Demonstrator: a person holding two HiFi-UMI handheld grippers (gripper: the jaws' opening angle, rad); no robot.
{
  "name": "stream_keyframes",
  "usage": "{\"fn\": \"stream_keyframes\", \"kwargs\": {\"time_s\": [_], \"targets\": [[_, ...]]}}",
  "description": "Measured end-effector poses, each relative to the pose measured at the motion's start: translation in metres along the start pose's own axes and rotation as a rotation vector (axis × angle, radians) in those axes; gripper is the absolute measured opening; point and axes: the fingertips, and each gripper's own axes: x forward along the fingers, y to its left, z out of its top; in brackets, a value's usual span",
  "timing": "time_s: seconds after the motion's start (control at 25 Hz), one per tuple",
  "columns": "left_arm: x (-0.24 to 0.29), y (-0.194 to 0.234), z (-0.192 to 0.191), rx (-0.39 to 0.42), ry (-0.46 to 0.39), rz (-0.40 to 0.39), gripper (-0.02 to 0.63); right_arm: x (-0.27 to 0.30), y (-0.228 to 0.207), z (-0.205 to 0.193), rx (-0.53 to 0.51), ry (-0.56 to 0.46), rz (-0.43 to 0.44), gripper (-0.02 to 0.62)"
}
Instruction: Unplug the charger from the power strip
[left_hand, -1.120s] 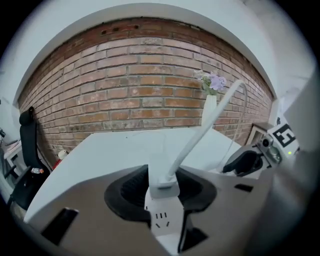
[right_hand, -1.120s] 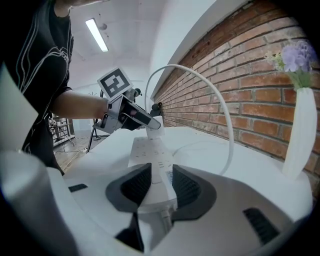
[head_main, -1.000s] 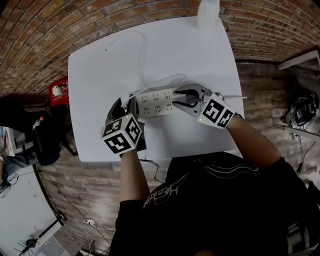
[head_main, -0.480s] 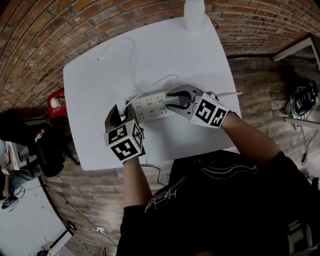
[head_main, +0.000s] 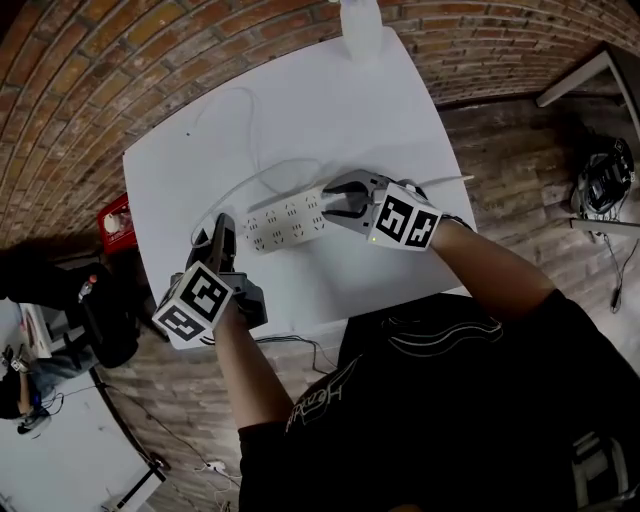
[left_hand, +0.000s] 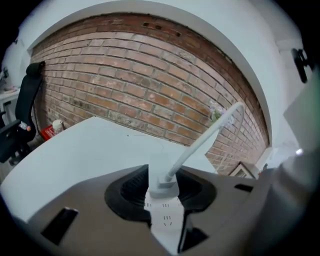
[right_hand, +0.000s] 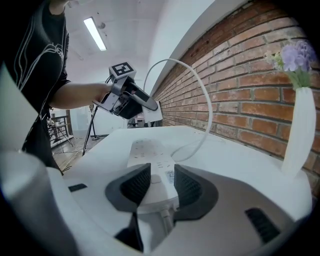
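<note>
Left gripper is clamped on the white charger, pads tight on both its sides, and its white cable leaves the top end and rises away from the jaws to the right. Charger is clear of the power strip, held above the white table just beyond the strip's far end, as seen from the right gripper. Right gripper holds the strip's near end, the end its own cord leaves from. Its jaws have just been easing open a little, with the strip between the pads and touching both. Strip lies flat on the table, stretching straight ahead of the right gripper toward the left one. Cable loops high over the strip and comes down on the table to the right of it. Pale vase with purple flowers stands right of the right gripper, by the brick wall.
</note>
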Motion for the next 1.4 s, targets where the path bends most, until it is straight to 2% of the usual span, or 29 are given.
{"fn": "stream_keyframes", "kwargs": {"time_s": [0.2,0.28,0.36,0.52,0.64,0.76,1.12,1.28,1.4], "targets": [[-0.02,-0.01,-0.005,-0.207,-0.004,-0.097,0.138,-0.003,0.001,-0.003,0.056,0.031,0.0,0.134],[-0.029,-0.018,-0.006,-0.243,0.0,-0.127,0.138,-0.007,0.003,0.0,0.058,0.049,-0.003,0.133],[-0.037,-0.026,-0.009,-0.256,0.013,-0.157,0.138,-0.017,0.009,0.013,0.072,0.018,-0.003,0.106],[-0.055,-0.048,-0.021,-0.204,0.082,-0.23,0.138,-0.056,0.016,0.055,0.246,-0.141,0.004,0.055],[-0.069,-0.069,-0.021,-0.156,0.111,-0.298,0.138,-0.098,0.004,0.086,0.384,-0.256,-0.031,0.016],[-0.086,-0.088,-0.018,-0.105,0.124,-0.373,0.138,-0.131,0.004,0.117,0.452,-0.354,-0.073,0.012],[-0.15,-0.089,-0.008,0.014,0.117,-0.507,0.138,-0.128,0.081,0.171,0.464,-0.377,-0.17,0.008],[-0.174,-0.08,-0.016,0.088,0.112,-0.529,0.138,-0.117,0.115,0.185,0.458,-0.389,-0.196,0.003],[-0.188,-0.074,-0.023,0.105,0.102,-0.548,0.138,-0.113,0.136,0.189,0.458,-0.394,-0.212,0.0]]}}
